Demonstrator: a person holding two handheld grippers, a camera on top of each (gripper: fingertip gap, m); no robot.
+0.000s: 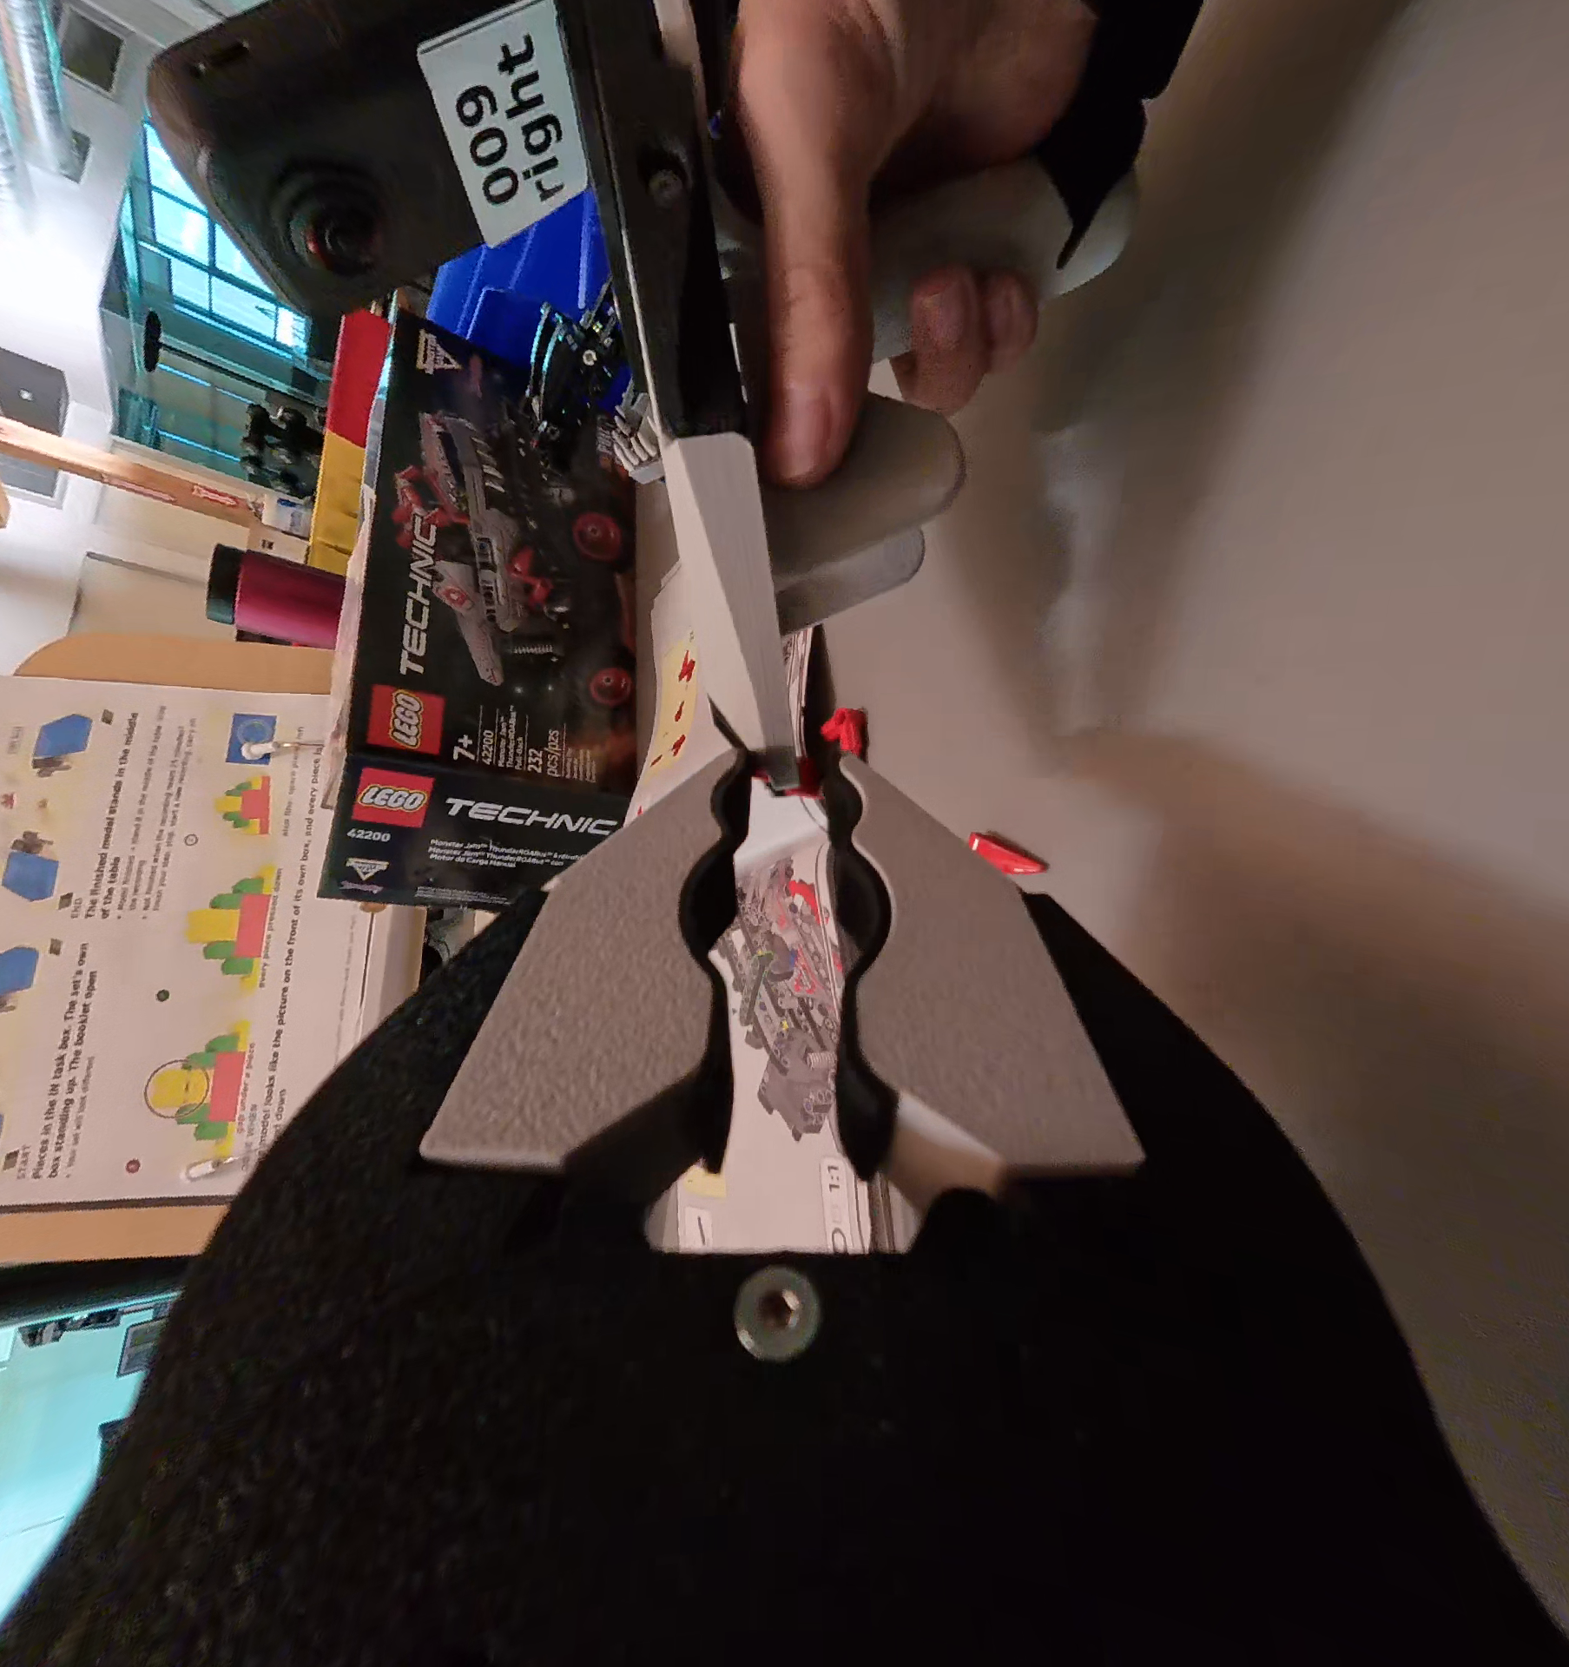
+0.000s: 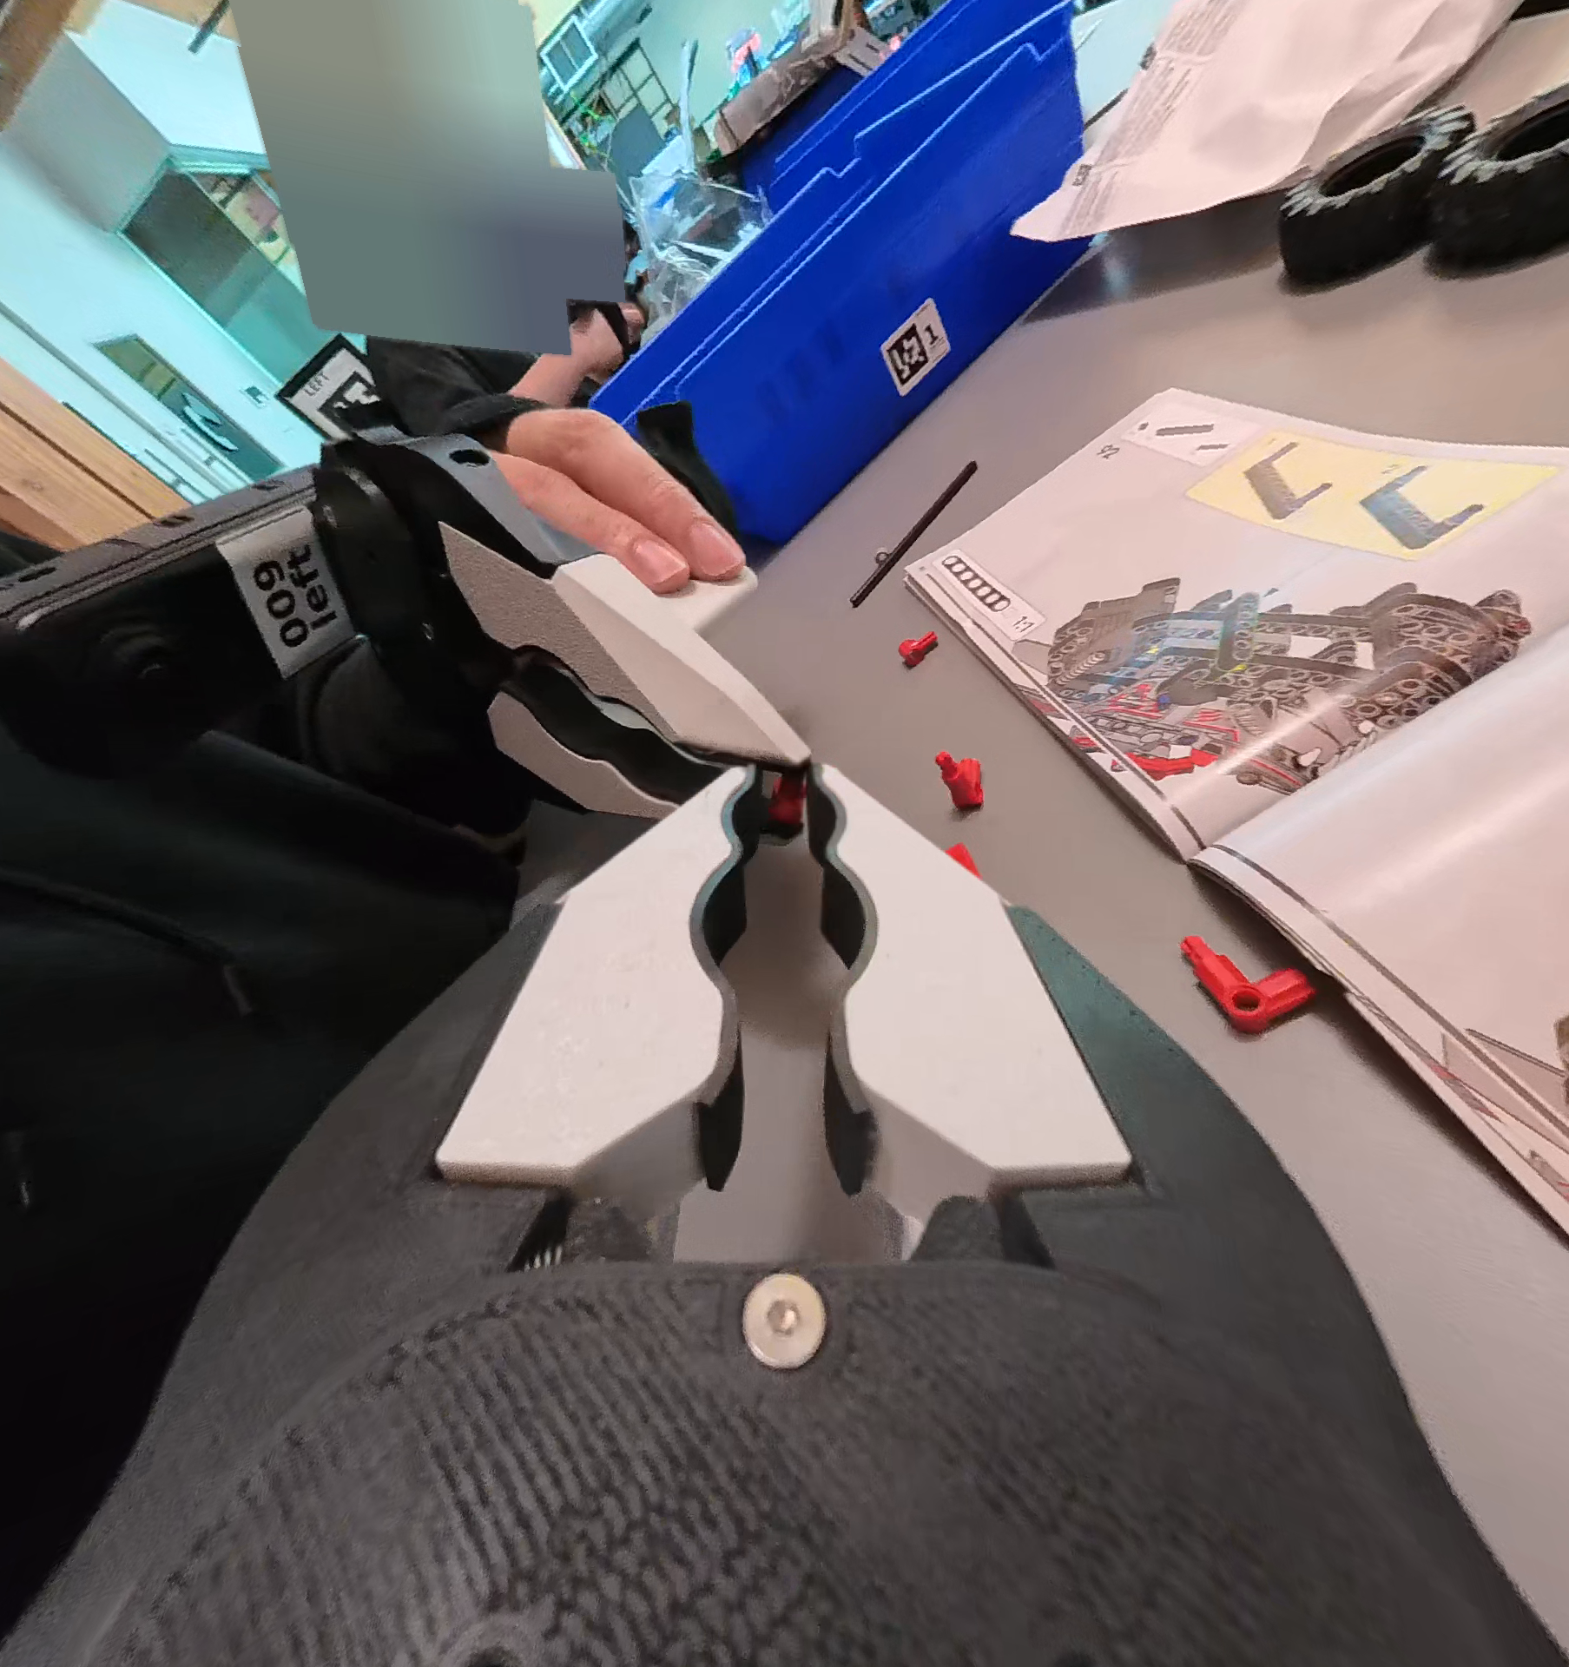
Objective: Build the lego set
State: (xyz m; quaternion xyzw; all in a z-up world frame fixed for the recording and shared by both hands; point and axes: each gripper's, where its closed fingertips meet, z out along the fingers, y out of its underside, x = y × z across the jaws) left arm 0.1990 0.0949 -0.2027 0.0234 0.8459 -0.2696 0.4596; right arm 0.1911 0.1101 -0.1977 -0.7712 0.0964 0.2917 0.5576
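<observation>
My left gripper [image 1: 791, 765] and my right gripper [image 2: 782, 776] meet tip to tip above the grey table [image 2: 1078, 1128]. A small red lego piece [image 2: 788, 798] sits between the right gripper's nearly closed fingertips. It also shows in the left wrist view [image 1: 794, 787], at the left gripper's tips. The right gripper [image 1: 785, 767] comes down from above, seen edge-on. The left gripper [image 2: 794, 756] comes in from the left with its jaws together at the piece. How much of the piece each holds is hidden.
An open instruction booklet [image 2: 1304, 722] lies to the right. Loose red pieces [image 2: 961, 780] [image 2: 1250, 988] [image 2: 918, 648] and a black axle [image 2: 916, 532] lie beside it. A blue bin [image 2: 853, 298], black tyres [image 2: 1376, 198] and a white bag [image 2: 1259, 117] stand farther back. The lego box [image 1: 492, 649] stands upright. My left and right fingertips are right by each other.
</observation>
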